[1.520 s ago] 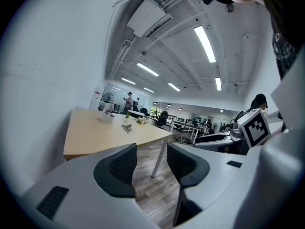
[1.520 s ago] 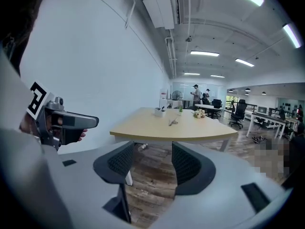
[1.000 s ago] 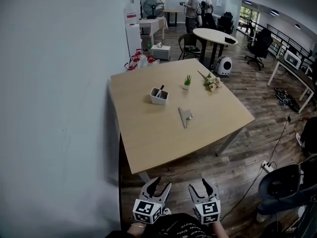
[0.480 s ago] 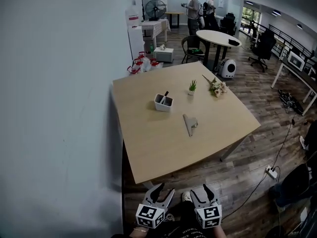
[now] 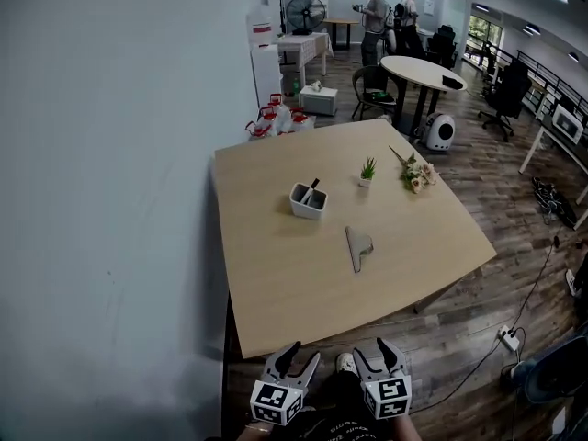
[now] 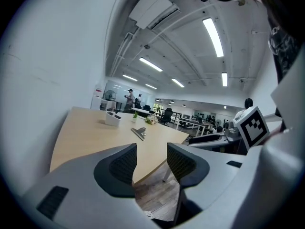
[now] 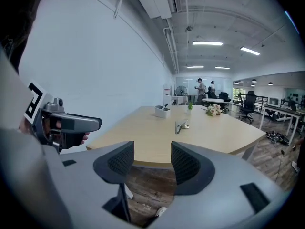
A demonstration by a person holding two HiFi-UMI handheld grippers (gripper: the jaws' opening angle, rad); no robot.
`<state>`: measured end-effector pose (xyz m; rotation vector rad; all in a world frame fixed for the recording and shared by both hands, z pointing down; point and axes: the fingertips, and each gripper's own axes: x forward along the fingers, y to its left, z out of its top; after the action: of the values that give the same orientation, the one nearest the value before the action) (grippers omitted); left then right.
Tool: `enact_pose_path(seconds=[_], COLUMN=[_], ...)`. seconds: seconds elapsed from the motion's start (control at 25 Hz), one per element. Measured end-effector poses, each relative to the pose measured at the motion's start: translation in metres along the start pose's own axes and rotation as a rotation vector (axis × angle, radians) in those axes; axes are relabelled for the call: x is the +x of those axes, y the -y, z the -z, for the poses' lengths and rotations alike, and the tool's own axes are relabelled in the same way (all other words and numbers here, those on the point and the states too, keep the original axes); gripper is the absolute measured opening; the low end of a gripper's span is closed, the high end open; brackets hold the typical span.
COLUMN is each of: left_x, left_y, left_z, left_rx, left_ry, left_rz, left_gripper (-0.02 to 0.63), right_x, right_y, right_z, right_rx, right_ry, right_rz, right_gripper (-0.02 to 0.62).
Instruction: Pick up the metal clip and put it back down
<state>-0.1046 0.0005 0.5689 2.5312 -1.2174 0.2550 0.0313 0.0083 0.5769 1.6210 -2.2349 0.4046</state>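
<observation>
The metal clip (image 5: pixel 357 246) lies flat near the middle of the light wooden table (image 5: pixel 276 283); it also shows as a small grey shape in the left gripper view (image 6: pixel 139 133) and the right gripper view (image 7: pixel 179 126). My left gripper (image 5: pixel 294 356) and right gripper (image 5: pixel 384 351) hang side by side at the bottom of the head view, short of the table's near edge and well away from the clip. Both stand open with nothing between the jaws (image 6: pixel 151 163) (image 7: pixel 152 162).
On the table stand a white holder (image 5: pixel 308 200), a small potted plant (image 5: pixel 367 171) and a bunch of flowers (image 5: pixel 418 175). A white wall (image 5: pixel 110 200) runs along the left. A round table (image 5: pixel 424 72), chairs and two people are beyond; cables lie on the floor at right.
The table has come nearer and lower in the head view as I moved toward it. Both grippers stay open and low in front of me.
</observation>
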Motion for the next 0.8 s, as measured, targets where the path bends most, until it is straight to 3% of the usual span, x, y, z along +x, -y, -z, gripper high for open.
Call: enact_pose_path(seconds=[0.48, 0.8], left_x=[0.107, 0.164], left_y=[-0.011, -0.015], left_z=[-0.05, -0.067], left_rx=[-0.004, -0.01], left_ry=[0.015, 0.014], left_rz=[-0.067, -0.108], left_gripper=[0.201, 0.201], right_x=[0.081, 0.119], right_y=[0.085, 0.133], right_z=[-0.055, -0.068], right_rx=[-0.035, -0.033], right_ry=[0.018, 0.007], right_rz=[-0.093, -0.135], right_gripper=[0.252, 0.252])
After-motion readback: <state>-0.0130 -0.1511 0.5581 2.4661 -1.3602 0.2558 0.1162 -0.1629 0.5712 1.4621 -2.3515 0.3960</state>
